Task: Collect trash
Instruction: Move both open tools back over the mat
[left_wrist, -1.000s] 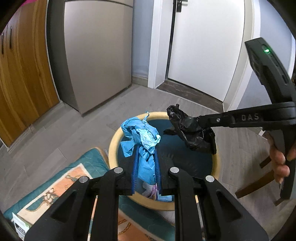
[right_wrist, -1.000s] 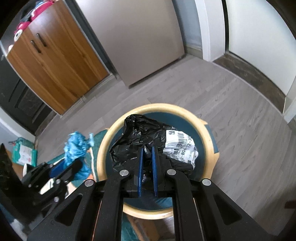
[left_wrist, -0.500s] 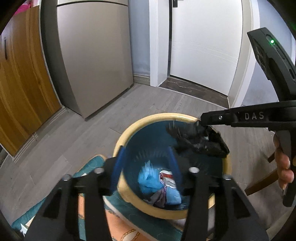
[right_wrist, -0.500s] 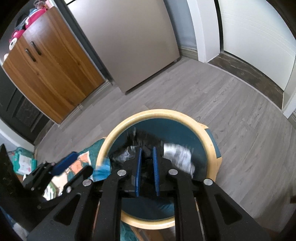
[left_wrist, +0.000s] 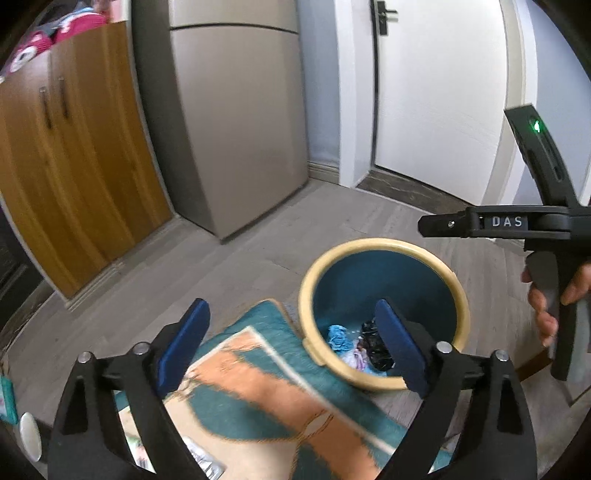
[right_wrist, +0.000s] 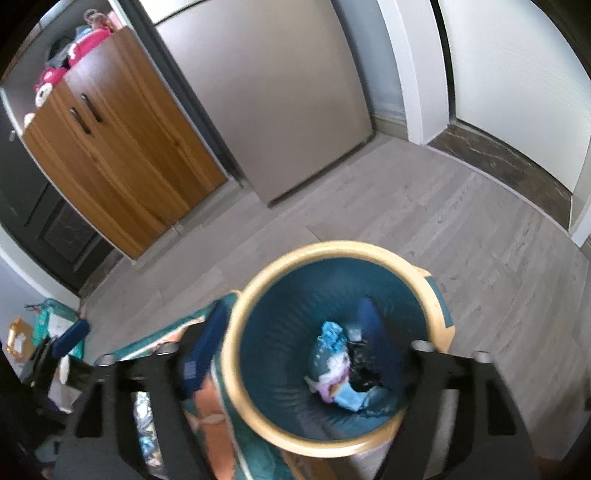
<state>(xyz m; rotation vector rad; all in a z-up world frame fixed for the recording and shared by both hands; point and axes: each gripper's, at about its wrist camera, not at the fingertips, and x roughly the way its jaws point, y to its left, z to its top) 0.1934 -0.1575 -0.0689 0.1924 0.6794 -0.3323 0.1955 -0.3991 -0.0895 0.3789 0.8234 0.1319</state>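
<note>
Both the left gripper (left_wrist: 291, 347) and right gripper (right_wrist: 291, 338) hover with fingers spread wide and empty above the bin (right_wrist: 236, 334), where blue and black trash (right_wrist: 338, 363) lies, apparently just dropped; next, seek more litter.

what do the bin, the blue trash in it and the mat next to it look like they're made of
Bin: looks like smooth plastic, teal wall with a cream matte rim; no weave or grain shows.
Blue trash: probably thin plastic film or a glove, crumpled into soft folds; too blurred to be sure.
Mat: seems fabric, a matte printed teal and orange surface with a stitched-looking border.
</note>
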